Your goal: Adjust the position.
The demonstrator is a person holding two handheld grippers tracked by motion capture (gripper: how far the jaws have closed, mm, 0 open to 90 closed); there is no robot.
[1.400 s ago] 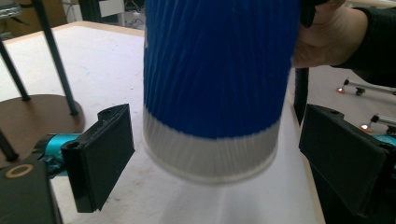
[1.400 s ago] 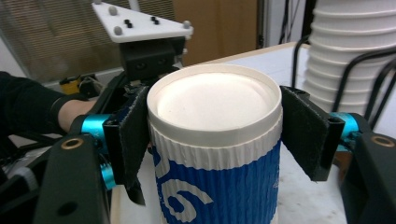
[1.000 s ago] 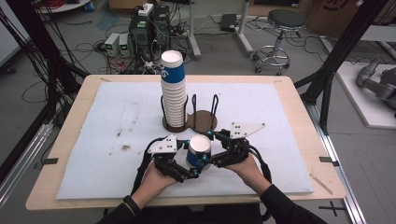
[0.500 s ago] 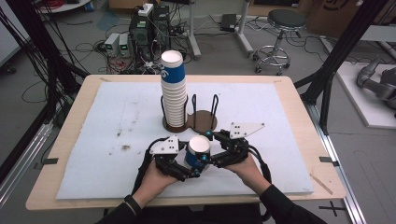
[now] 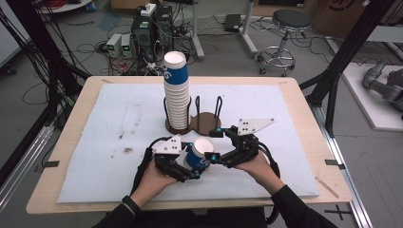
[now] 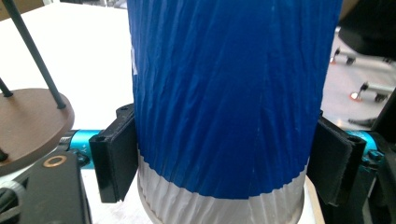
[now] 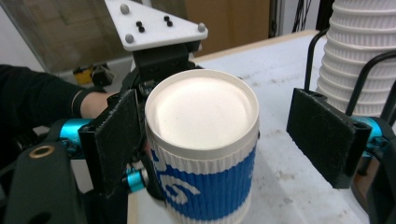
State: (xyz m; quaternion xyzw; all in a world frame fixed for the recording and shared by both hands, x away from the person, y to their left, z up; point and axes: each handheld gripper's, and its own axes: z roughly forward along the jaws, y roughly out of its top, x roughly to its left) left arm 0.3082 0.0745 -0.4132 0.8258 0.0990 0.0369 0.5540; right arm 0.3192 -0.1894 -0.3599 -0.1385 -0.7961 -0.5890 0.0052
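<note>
Your left gripper (image 5: 192, 171) clamps the blue paper cup (image 5: 199, 154); your right gripper (image 5: 219, 145) gapes. The cup stack (image 5: 176, 90) waits at twelve o'clock.

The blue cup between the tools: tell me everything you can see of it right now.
The cup is ribbed paper, blue with a white logo, a white band at one end and a flat white end facing up. It looks inverted and roughly upright near the front of the white mat, before the stack in its holder. The left tool has a jaw against each side low down. The right tool straddles it: one jaw touches, the other stands clear.
</note>
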